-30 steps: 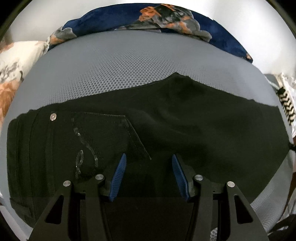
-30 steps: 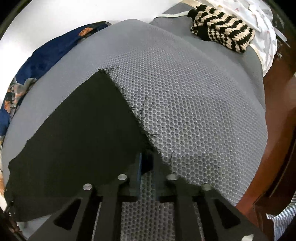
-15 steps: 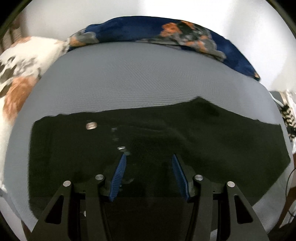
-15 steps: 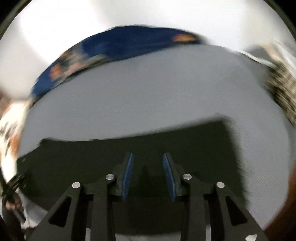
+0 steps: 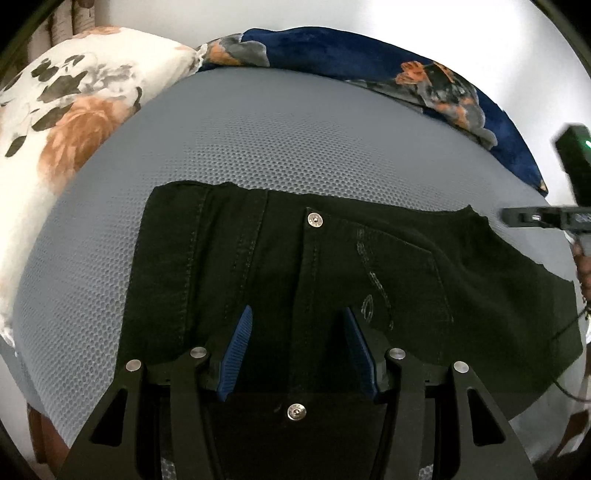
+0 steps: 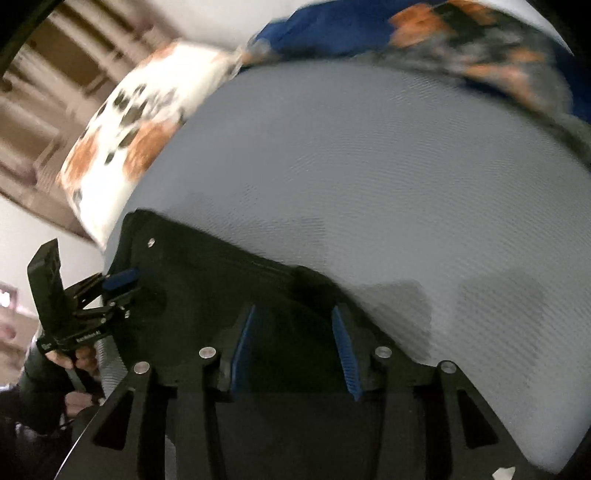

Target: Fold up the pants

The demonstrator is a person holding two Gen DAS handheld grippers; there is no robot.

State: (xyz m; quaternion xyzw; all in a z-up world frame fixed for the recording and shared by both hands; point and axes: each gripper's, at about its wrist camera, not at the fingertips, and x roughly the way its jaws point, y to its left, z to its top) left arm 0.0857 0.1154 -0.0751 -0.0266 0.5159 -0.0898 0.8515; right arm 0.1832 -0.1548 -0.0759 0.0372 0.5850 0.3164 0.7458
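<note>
Hanging over the waist end of the pants, the left gripper had its blue pads spread about halfway, with nothing between them but dark denim lying flat underneath. No pinch on the cloth that I could see. The pants were black, folded into a short wide block, and lay on the grey mesh bed, with a metal button and a stitched back pocket facing up.

Over on the other side, the right gripper sat above the far edge of the same pants, jaws apart and empty; they had just been opening. That view was pretty smeared, so fine detail was a wash. You could spot the left gripper in it too, held in the person's hand at the left edge.

Further back, a white floral pillow was at the left corner of the bed, and a navy blanket with orange print ran along the far side against the white wall.
</note>
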